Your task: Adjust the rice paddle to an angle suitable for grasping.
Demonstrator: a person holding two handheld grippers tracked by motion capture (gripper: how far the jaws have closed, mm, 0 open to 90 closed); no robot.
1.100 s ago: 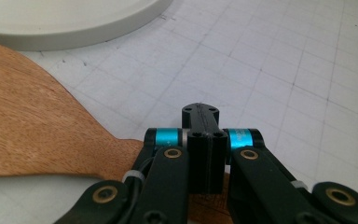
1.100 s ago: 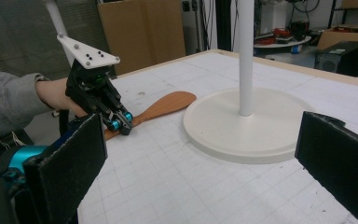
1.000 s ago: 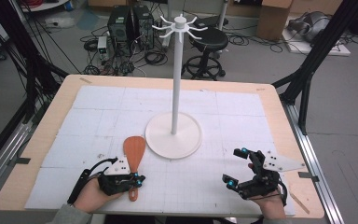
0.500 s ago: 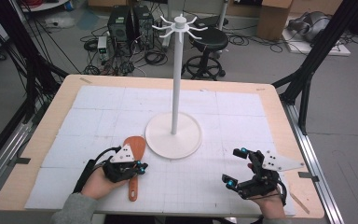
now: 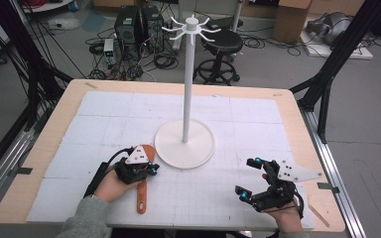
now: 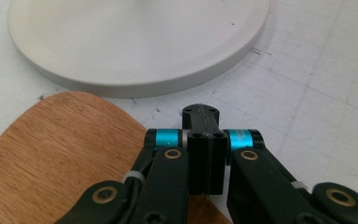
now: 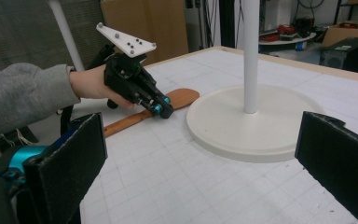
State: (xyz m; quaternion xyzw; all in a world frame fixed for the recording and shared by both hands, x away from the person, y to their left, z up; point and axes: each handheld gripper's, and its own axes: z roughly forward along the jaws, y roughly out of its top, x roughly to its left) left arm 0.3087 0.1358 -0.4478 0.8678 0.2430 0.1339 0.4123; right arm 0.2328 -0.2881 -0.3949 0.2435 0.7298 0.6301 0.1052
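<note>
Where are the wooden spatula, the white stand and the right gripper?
wooden spatula (image 5: 141, 198): high view, on its handle.
white stand (image 5: 185, 89): high view, on its pole.
right gripper (image 5: 248, 177): high view, midway between its fingers.

Grained wooden spatula (image 6: 60, 154); matt stand base (image 6: 135, 42)

Closed fingers (image 6: 200, 135) over wooden spatula (image 6: 60, 158)

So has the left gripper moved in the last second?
Yes. The left gripper has gone forward along the wooden spatula, closer to the white stand base.
</note>
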